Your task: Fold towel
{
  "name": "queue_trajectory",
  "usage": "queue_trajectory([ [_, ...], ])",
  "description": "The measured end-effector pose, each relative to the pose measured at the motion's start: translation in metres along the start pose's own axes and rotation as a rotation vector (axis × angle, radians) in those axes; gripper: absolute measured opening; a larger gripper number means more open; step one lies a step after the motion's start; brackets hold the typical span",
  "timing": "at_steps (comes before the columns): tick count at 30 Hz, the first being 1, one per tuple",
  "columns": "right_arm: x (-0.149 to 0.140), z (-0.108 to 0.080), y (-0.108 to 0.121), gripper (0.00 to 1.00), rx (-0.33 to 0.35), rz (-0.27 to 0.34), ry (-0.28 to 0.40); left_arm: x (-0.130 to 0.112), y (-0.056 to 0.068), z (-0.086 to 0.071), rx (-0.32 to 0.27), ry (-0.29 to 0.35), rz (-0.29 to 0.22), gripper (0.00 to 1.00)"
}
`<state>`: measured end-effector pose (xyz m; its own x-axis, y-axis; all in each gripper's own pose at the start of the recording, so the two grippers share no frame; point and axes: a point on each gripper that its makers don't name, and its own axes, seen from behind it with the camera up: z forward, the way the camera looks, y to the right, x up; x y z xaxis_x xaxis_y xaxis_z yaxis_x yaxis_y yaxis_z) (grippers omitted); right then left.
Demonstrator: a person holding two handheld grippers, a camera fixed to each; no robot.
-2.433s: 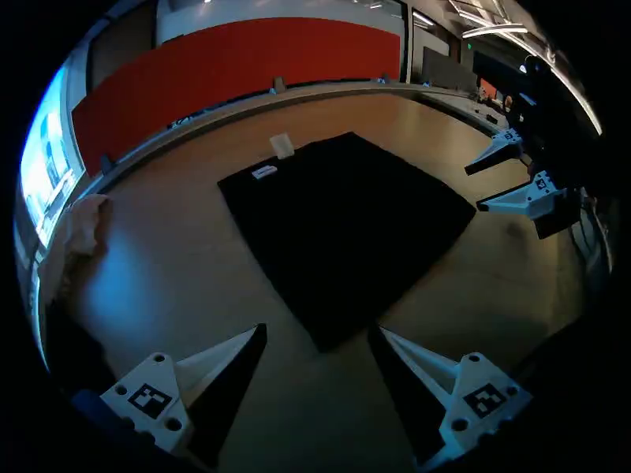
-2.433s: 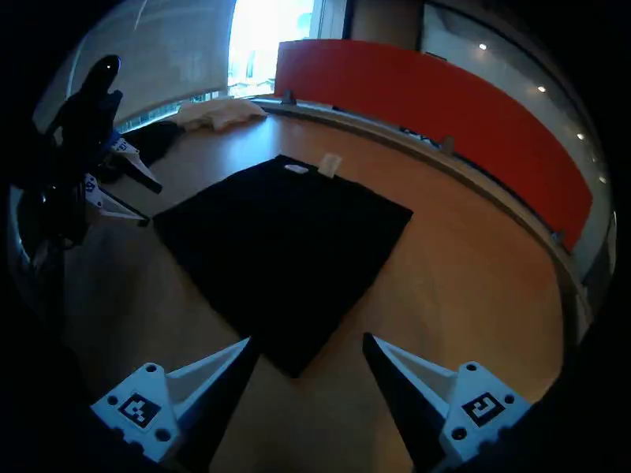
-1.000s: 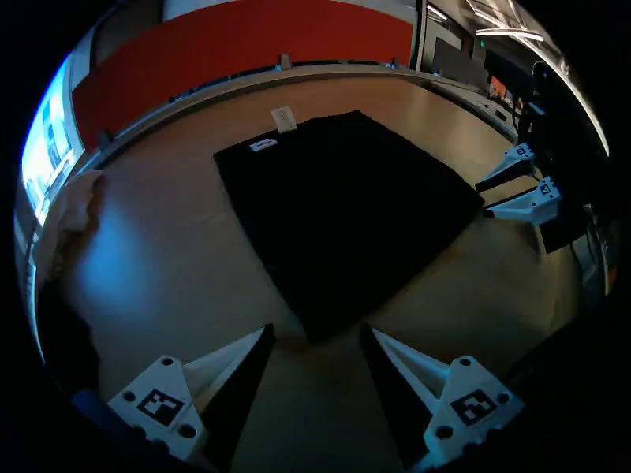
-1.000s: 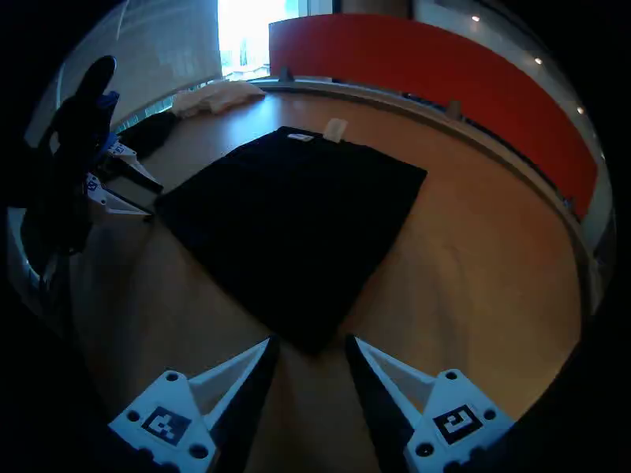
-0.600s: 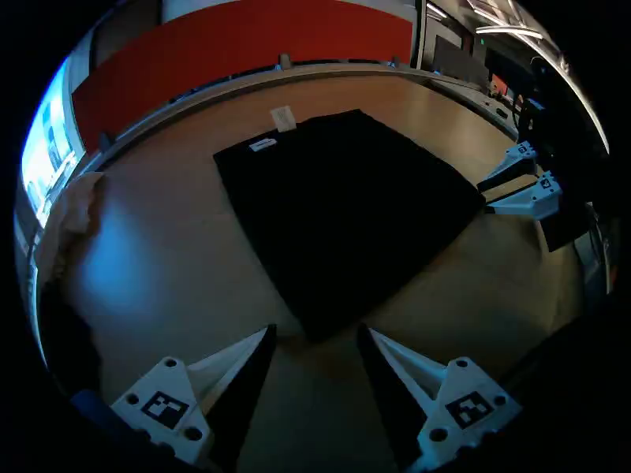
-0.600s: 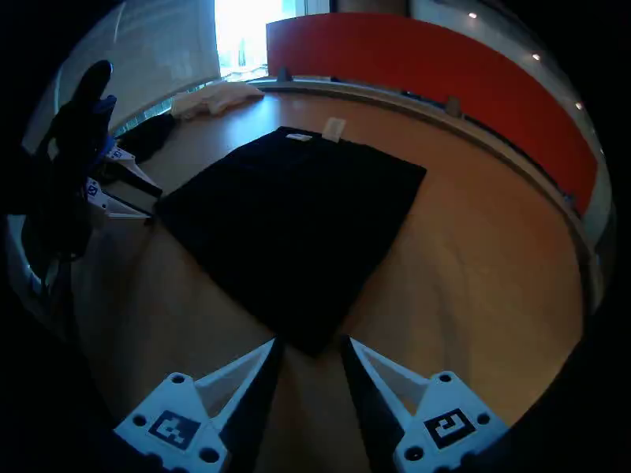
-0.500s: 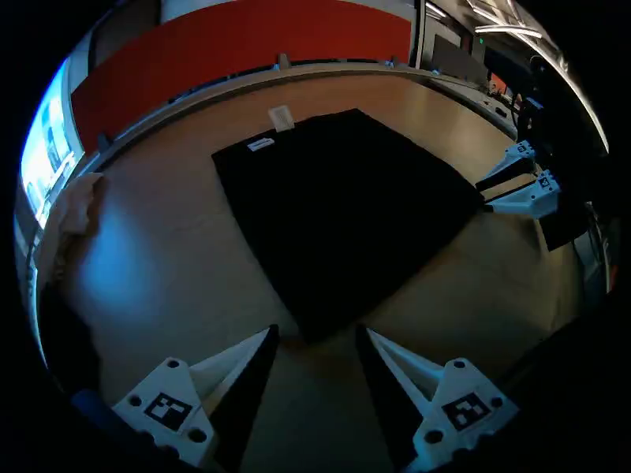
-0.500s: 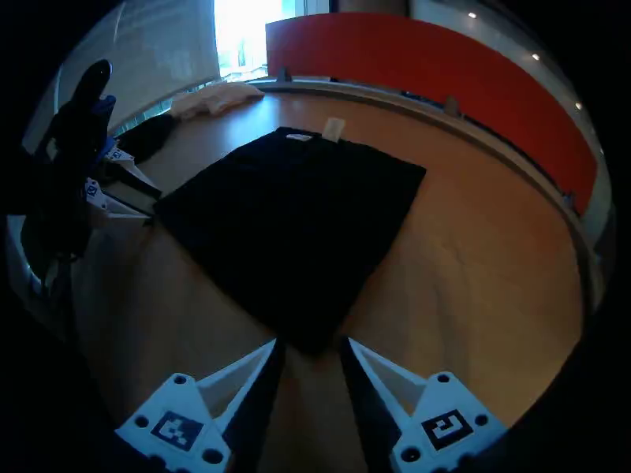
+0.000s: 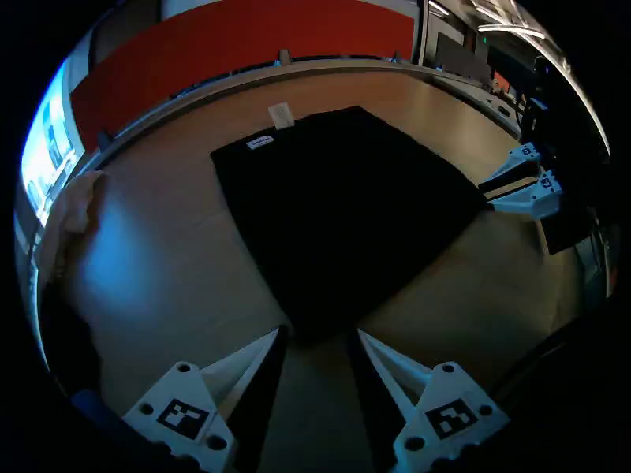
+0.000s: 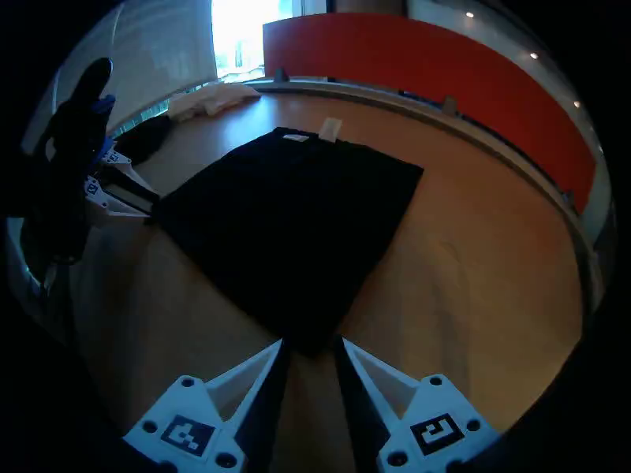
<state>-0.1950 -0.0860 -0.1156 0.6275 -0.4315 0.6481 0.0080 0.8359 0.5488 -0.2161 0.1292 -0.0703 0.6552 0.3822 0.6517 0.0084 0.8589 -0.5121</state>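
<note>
Black towel lies flat on the wooden surface, spread diamond-wise, w/ a corner at each gripper.

Left gripper view: left gripper sits low at 6 o'clock. Its fingers are drawn in but w/ a clear gap, not clamped. Towel's near corner lies right btwn the tips. Can't tell if the tips touch the cloth. At 3 o'clock the other gripper shows, tips just at the towel corner on that side.

Right gripper view: right gripper has the same setup at 6 o'clock. The gap is narrower, a towel corner is tucked btwn the tips, and the fingers aren't pressed together. The left gripper shows at 9 o'clock, tips at the towel's corner there.

White label is on the towel near its far corner, approx 11 o'clock in the left gripper view. Small white card lies on the surface just beyond that; touching the towel or not, can't tell. Pale cloth heap is at 9 o'clock, well apart from the towel. Red panel runs along the back at 12 o'clock.
</note>
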Motion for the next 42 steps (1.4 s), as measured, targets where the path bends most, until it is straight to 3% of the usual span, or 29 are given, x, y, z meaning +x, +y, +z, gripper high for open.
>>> queue_trajectory([
  [9, 0.0021, 0.0016, 0.0001, 0.39, -0.007, 0.01, 0.002, 0.0001, 0.0003, -0.0002, 0.003, -0.014, -0.008, 0.53],
  [17, 0.0015, 0.0015, 0.0008, 0.2, -0.015, 0.007, 0.005, 0.0014, 0.0015, 0.0003, 0.015, -0.013, -0.011, 0.28],
  [27, 0.0005, -0.0005, -0.0004, 0.14, -0.016, 0.013, 0.012, 0.0045, 0.0011, -0.0008, 0.035, -0.003, -0.001, 0.06],
  [42, 0.0073, -0.0074, -0.0009, 0.13, -0.002, 0.031, 0.034, 0.005, -0.0002, -0.0027, 0.035, 0.006, -0.024, 0.05],
])
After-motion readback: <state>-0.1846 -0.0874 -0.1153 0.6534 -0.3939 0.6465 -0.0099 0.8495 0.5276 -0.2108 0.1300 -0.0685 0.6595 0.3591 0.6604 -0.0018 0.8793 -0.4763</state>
